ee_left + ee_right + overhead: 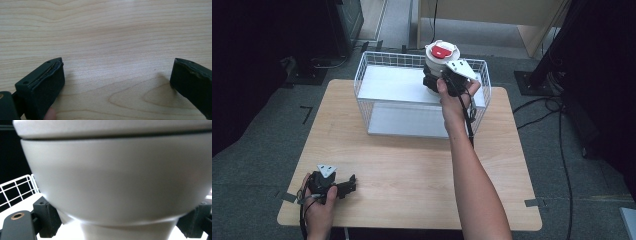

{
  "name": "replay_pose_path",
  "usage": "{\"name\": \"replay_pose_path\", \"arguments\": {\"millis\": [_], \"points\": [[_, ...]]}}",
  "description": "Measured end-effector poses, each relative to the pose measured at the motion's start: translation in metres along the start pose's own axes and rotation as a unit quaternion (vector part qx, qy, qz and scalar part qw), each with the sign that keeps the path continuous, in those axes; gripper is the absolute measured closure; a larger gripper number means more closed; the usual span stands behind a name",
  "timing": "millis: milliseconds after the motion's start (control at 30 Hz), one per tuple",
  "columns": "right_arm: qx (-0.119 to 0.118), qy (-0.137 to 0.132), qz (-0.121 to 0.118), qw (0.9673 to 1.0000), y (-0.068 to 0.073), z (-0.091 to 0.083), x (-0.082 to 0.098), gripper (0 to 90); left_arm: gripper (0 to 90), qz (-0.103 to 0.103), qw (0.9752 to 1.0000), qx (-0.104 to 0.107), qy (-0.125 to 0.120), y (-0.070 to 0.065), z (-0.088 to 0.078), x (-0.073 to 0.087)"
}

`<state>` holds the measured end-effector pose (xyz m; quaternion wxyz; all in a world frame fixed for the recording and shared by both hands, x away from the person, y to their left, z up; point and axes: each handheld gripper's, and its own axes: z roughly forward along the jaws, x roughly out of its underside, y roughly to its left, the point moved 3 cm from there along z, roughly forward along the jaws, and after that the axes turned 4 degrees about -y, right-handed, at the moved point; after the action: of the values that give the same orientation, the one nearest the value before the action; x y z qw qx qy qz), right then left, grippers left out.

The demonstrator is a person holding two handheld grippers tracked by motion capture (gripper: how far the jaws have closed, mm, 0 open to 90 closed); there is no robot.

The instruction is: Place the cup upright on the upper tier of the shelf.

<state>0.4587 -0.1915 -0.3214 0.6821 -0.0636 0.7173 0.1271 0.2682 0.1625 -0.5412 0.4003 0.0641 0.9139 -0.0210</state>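
A white round appliance (441,57) with a red patch on its lid is held up over the white wire basket (377,80) at the back of the table. My right gripper (434,80) is shut on its narrow lower part. In the right gripper view the white body (120,182) bulges close above the two jaws, which press its base from either side. My left gripper (347,186) rests on the wooden table (412,170) at the front left, open. In the left gripper view its fingertips (47,82) stand wide apart over bare wood.
The wire basket holds a flat white shelf (397,85) and stands along the table's far edge. Cables (557,130) lie on the grey floor at the right. Dark stands (557,55) flank the table at the back.
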Motion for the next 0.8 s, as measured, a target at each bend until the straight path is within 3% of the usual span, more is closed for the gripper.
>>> {"name": "replay_pose_path", "arguments": {"millis": [167, 300, 800], "points": [[0.0, 0.006, -0.003, 1.0, 0.001, -0.002, -0.001, 11.3, 0.0, -0.002, 1.0, 0.0, -0.001, 0.0, 0.0, 0.0], [-0.014, 0.008, 0.008, 0.9998, -0.001, -0.004, -0.002, 1.3, 0.0, -0.002, 1.0, 0.0, -0.001, 0.0, 0.0, 0.0], [-0.024, 0.018, -0.01, 0.9995, -0.005, -0.021, 0.011, 0.4, 0.0, -0.002, 1.0, 0.001, -0.001, -0.001, 0.0, 0.0]]}}
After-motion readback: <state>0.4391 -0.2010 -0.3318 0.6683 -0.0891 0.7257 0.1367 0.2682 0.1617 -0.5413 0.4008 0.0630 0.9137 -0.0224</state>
